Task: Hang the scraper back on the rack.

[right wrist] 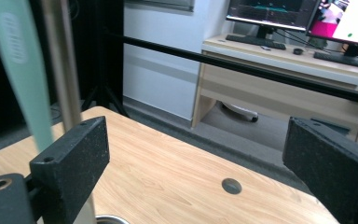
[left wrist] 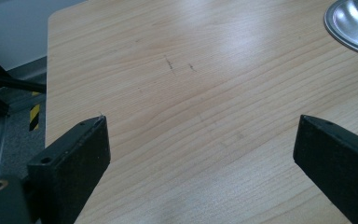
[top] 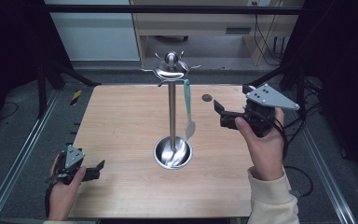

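At mid-table, the pale green utensil (top: 188,106) hangs upright from the metal stand (top: 172,112), working end down over its base. Your right gripper (top: 221,114) and left gripper (top: 100,169) are both spread wide, empty. Your right gripper view adds monitors (right wrist: 303,14).

Blurred pale green utensil handle (right wrist: 21,65) cut off at the top edge; stand's dish (left wrist: 354,23) cropped at the corner.
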A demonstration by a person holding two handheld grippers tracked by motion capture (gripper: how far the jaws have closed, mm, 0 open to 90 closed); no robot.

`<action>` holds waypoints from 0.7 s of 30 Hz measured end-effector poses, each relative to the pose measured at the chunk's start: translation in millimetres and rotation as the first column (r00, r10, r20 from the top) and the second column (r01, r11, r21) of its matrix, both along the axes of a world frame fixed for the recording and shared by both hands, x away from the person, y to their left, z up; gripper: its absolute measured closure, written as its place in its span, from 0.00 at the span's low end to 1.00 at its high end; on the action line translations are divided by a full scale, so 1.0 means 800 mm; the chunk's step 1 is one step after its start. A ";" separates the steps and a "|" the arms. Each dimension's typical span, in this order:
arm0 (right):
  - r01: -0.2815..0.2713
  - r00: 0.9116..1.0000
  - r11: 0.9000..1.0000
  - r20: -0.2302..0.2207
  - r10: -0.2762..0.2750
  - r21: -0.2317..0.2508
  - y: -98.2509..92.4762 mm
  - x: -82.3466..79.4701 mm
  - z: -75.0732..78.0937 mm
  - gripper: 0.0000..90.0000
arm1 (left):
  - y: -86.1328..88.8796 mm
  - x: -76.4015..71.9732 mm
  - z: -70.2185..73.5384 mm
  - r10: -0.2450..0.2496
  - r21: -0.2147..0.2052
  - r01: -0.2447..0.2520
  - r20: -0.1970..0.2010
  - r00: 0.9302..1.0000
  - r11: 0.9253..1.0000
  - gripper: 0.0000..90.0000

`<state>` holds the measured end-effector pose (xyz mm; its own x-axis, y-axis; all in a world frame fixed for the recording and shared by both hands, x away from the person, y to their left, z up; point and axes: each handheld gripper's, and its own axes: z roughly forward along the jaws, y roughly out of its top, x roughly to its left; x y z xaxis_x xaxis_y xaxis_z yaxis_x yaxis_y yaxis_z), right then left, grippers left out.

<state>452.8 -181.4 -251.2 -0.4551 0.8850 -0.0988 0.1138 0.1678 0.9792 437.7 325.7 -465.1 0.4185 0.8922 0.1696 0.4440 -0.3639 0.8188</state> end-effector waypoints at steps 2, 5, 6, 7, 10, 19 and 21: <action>0.019 1.000 1.000 -0.008 -0.019 -0.003 -0.006 0.002 -0.002 0.09 | 0.000 0.000 0.000 -0.001 0.000 0.001 0.001 1.000 1.000 0.04; 0.069 0.998 0.998 -0.011 -0.069 0.001 -0.018 0.008 -0.010 0.09 | 0.000 -0.001 0.001 -0.002 -0.001 0.002 0.003 1.000 1.000 0.04; 0.069 0.998 0.998 -0.011 -0.069 0.001 -0.018 0.008 -0.010 0.09 | 0.000 -0.001 0.001 -0.001 -0.003 0.001 0.006 1.000 1.000 0.04; 0.077 0.997 0.997 -0.014 -0.077 0.002 -0.020 0.010 -0.012 0.09 | 0.000 -0.001 0.001 -0.002 -0.003 0.002 0.007 1.000 1.000 0.04; 0.109 0.994 0.994 -0.025 -0.109 -0.003 -0.026 0.016 -0.019 0.09 | 0.000 -0.001 0.000 -0.001 -0.003 0.001 0.005 1.000 1.000 0.04; 0.159 0.986 0.987 -0.054 -0.159 -0.012 -0.037 0.032 -0.043 0.11 | 0.000 -0.001 0.001 0.002 -0.002 -0.002 0.008 1.000 1.000 0.04; 0.165 0.984 0.986 -0.063 -0.165 -0.013 -0.039 0.035 -0.048 0.11 | -0.001 -0.001 0.001 -0.003 0.002 0.003 0.007 1.000 1.000 0.04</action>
